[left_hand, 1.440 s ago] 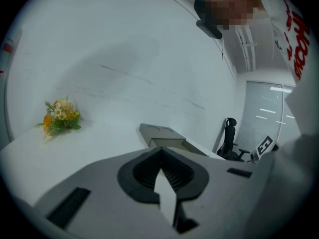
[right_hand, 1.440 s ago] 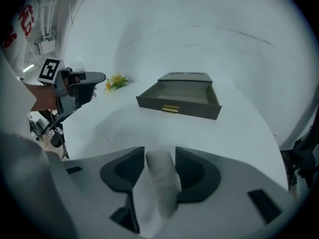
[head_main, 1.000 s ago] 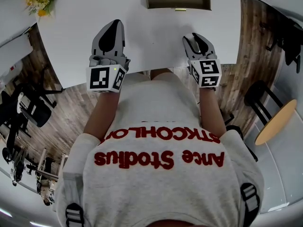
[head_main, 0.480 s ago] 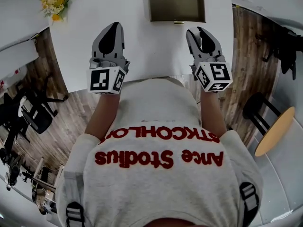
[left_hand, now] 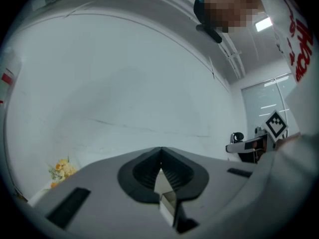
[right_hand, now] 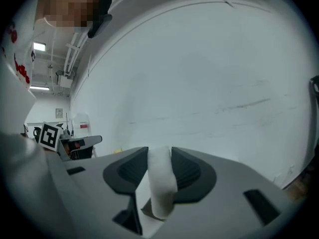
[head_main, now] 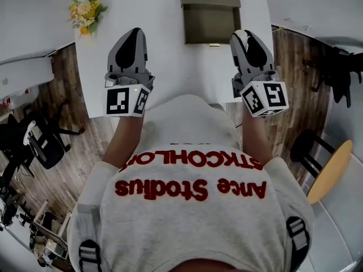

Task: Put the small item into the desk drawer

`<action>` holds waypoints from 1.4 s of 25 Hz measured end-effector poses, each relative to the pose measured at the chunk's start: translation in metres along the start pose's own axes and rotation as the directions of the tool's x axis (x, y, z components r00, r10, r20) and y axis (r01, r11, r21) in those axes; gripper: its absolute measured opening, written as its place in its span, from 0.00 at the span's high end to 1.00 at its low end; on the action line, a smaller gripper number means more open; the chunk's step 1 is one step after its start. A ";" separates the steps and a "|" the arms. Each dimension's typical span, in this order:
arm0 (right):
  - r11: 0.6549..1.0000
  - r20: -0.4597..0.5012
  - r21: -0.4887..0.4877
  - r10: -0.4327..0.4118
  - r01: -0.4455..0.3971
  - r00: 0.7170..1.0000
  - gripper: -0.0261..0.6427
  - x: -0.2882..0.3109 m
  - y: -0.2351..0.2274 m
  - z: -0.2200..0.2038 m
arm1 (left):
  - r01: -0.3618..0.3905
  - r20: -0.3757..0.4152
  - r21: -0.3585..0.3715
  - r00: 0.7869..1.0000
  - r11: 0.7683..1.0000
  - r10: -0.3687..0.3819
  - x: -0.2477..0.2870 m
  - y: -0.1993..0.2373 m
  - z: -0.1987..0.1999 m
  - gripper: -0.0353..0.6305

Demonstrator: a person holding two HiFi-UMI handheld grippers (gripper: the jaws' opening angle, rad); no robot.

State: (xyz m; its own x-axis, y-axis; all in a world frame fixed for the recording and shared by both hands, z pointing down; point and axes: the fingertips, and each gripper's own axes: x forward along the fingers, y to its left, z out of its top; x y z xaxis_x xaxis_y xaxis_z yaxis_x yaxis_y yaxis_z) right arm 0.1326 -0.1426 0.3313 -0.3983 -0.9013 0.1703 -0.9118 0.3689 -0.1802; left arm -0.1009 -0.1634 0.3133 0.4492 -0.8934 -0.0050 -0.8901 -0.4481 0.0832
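Note:
The desk drawer stands pulled open at the far middle of the white desk, its brown inside showing nothing. My right gripper hovers just right of the drawer's front, shut on a small white item that stands upright between its dark pads. The same white item peeks out at the fingertips in the head view. My left gripper hangs over the desk to the drawer's left, jaws shut with nothing in them; its fingertips meet in the left gripper view.
A bunch of yellow flowers lies at the desk's far left corner. Black office chairs stand on the wood floor at left, and a round wooden stool at right. A white wall fills both gripper views.
Both grippers have risen and moved farther over the desk. The right one went from the desk's near edge to beside the drawer front, keeping the white item.

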 end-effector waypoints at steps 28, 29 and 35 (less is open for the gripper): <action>0.997 0.045 0.039 0.058 -0.060 0.997 0.74 0.048 -0.003 0.013 | -0.023 0.018 0.027 1.000 0.999 0.023 0.044 0.022 0.001 0.94; 0.997 0.034 0.045 0.057 -0.058 0.998 0.75 0.053 -0.007 0.007 | -0.026 0.008 0.025 1.000 0.999 0.026 0.049 0.023 -0.005 0.94; 0.996 -0.044 0.083 0.038 -0.034 0.998 0.74 0.083 -0.035 -0.033 | -0.036 -0.055 0.038 0.998 0.999 0.039 0.073 0.029 -0.042 0.94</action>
State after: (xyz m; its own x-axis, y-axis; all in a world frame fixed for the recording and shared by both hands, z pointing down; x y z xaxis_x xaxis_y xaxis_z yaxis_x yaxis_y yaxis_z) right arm 0.1286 -0.2225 0.3837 -0.4369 -0.8757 0.2058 -0.8861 0.3796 -0.2660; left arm -0.0912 -0.2402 0.3572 0.4181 -0.9068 0.0534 -0.9082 -0.4161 0.0454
